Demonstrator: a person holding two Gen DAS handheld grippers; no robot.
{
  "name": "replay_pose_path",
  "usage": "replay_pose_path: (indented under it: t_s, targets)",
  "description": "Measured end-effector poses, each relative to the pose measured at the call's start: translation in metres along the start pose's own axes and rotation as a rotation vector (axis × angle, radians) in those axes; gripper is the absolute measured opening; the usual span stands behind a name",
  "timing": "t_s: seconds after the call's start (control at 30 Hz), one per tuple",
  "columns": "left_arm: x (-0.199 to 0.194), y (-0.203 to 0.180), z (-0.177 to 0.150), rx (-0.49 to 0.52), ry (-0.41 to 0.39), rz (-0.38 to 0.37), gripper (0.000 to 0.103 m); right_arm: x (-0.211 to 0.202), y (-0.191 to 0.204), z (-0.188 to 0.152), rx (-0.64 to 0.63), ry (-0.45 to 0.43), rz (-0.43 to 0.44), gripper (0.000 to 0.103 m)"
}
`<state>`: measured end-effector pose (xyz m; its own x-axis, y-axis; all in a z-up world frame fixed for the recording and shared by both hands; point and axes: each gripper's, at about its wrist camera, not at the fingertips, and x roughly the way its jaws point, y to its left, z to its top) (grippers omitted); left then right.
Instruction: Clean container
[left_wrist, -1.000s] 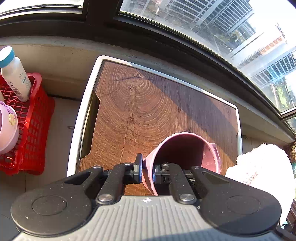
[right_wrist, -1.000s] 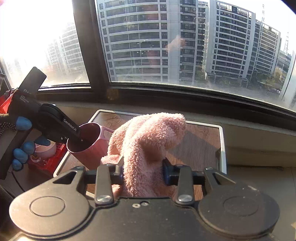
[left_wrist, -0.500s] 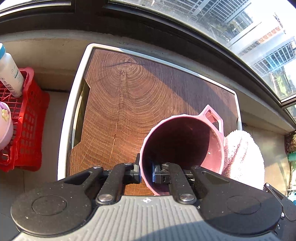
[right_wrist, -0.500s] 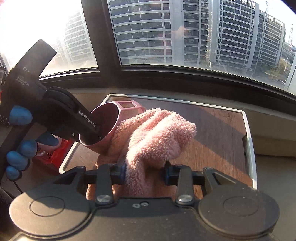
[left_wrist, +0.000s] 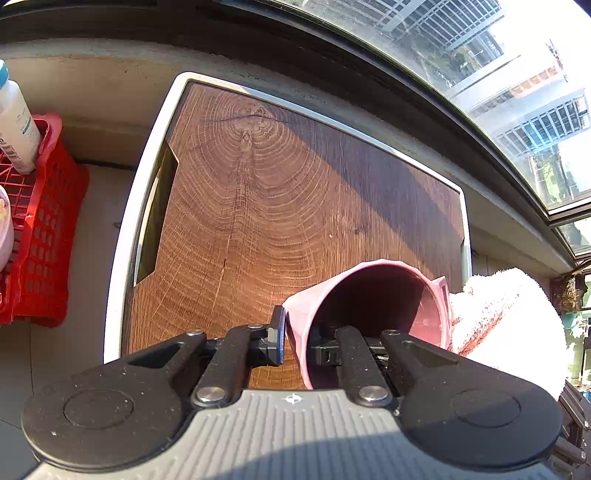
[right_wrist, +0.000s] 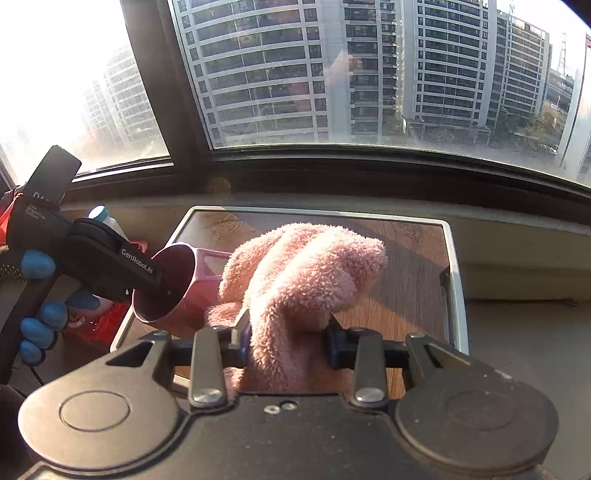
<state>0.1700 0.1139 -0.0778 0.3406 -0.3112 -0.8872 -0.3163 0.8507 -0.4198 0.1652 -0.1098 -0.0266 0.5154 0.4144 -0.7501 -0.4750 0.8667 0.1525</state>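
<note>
The left tongs (left_wrist: 297, 341) pinch the near wall of the pink container (left_wrist: 365, 310), one finger outside and one inside the rim, and hold it lifted and tilted above the wooden tabletop (left_wrist: 258, 206), its mouth facing back toward the holder and its square handle on the side nearest the cloth. The right tongs (right_wrist: 286, 343) are clamped on a bunched pink fluffy cloth (right_wrist: 306, 273), which stands just beside the container's outer wall and handle; from these views I cannot tell whether it is touching. Both grips look settled, so the setup seems done. The wiping itself appears barely begun or not begun: the cloth is outside the container, and the dark inside shows no clear sign of being wiped. What remains is working the cloth into the mouth and round the walls, then setting the container down.
</note>
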Motion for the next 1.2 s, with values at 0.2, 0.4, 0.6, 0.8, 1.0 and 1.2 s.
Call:
replay_pose_path:
  t_s: [0.2, 0.4, 0.6, 0.8, 1.0, 1.2]
  targets:
    - [0.002, -0.016, -0.007, 0.076, 0.004, 0.017, 0.009, -0.002, 0.008, -0.001, -0.031, -0.014, 0.029, 0.036]
    - [0.005, -0.025, -0.013, 0.125, -0.005, 0.038, 0.009, 0.022, 0.017, -0.013, -0.1, 0.037, -0.012, 0.036]
    - [0.001, -0.019, -0.013, 0.133, -0.02, 0.027, 0.009, 0.034, 0.017, -0.025, -0.158, 0.116, -0.065, 0.034]
    - [-0.006, -0.024, -0.013, 0.214, -0.068, 0.059, 0.009, 0.026, -0.01, -0.018, -0.167, 0.119, -0.187, 0.031]
    - [-0.008, -0.037, -0.015, 0.354, -0.112, 0.079, 0.009, -0.007, -0.026, 0.009, -0.241, 0.046, -0.111, 0.03]
    - [-0.005, -0.051, -0.019, 0.452, -0.145, 0.099, 0.009, -0.023, -0.036, 0.022, -0.35, 0.025, 0.042, 0.03]
